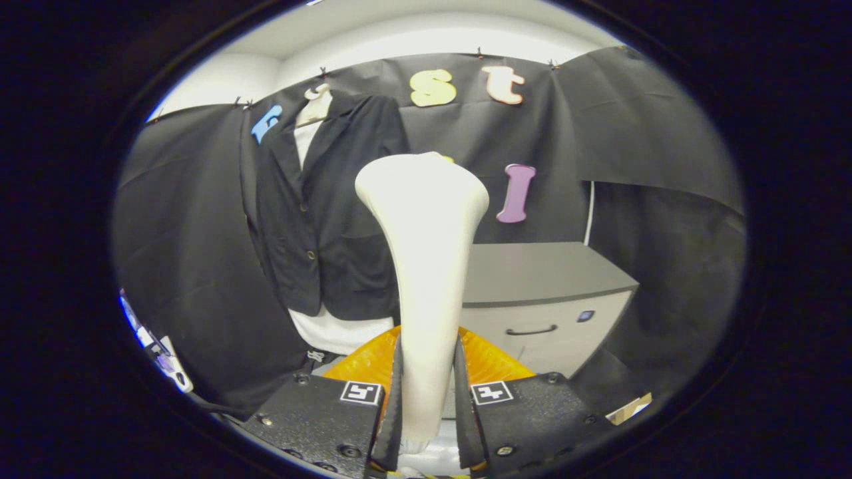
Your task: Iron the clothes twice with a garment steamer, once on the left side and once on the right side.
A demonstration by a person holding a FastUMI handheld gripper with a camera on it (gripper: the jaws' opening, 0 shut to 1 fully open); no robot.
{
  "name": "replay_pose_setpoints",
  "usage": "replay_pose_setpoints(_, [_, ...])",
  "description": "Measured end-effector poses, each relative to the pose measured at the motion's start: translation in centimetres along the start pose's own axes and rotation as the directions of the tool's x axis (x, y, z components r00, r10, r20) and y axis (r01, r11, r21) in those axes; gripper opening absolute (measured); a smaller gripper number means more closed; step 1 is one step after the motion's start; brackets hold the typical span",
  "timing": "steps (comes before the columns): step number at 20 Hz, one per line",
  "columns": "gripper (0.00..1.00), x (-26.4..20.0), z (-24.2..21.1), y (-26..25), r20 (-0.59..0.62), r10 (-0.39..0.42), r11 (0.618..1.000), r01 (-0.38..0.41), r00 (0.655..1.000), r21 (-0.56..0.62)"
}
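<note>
Gripper clamped on steamer handle, head upright btwn fingers, jacket hanging beyond-left, cabinet beyond-right

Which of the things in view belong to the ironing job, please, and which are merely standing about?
For the job:
- garment steamer, clamped between the fingers of the gripper
- black jacket hanging beyond the steamer head, over a white shirt

Standing about:
- grey drawer cabinet beside the jacket
- orange object just behind the fingers
</note>
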State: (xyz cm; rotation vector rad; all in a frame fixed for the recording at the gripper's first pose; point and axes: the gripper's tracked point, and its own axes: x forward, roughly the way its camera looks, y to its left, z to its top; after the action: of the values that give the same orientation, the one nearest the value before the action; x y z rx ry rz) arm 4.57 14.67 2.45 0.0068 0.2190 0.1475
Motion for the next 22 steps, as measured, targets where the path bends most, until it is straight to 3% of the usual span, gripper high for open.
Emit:
replay_pose_setpoints(3, [0.36, -3.1, -1.2, -5.4, 0.016, -0.026, 0.999, 0.026, 1.0, 0.027])
replay_pose_setpoints(13, [0.36, -8.9, -8.7, -15.9, 0.019, -0.06, 0.989, 0.057, 0.998, 0.14])
replay_pose_setpoints(15, [0.36, -10.0, -9.5, -16.1, 0.048, -0.03, 0.992, 0.024, 0.998, 0.122])
replay_pose_setpoints(22, [0.36, -11.5, -12.8, -16.2, 0.046, -0.048, 0.997, 0.045, 0.998, 0.07])
